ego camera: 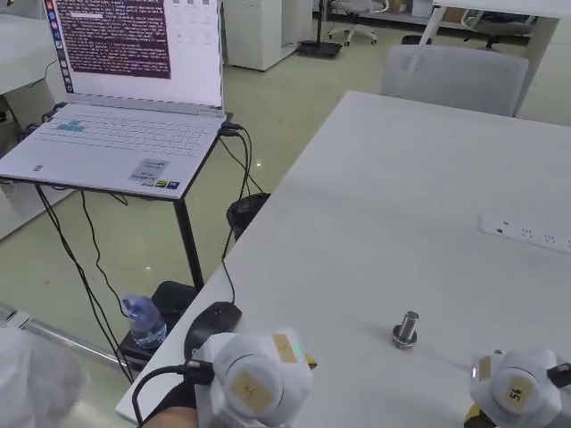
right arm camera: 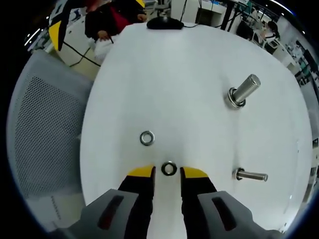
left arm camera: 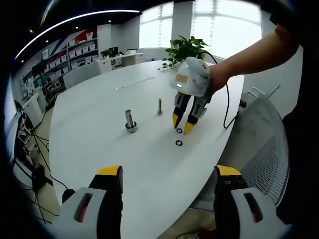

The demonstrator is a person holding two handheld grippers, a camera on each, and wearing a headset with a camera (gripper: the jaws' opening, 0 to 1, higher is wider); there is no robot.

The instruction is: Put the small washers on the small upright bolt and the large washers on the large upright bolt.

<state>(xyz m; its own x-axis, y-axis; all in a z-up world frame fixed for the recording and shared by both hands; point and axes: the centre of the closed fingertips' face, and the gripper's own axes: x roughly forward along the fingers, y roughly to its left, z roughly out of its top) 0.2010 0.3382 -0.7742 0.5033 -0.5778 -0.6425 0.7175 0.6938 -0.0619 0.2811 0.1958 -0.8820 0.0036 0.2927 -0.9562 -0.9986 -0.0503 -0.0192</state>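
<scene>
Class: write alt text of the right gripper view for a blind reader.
Open yellow-tipped jaws of the right hand-held gripper flank a small silver metal washer on a white table. A second silver washer lies beyond to the left; a large upright steel bolt and a small upright steel bolt stand at right.

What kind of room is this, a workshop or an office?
Probably an open office or lab: a big white table, an open laptop on a stand beside it, a grey office chair, and a potted plant.
</scene>
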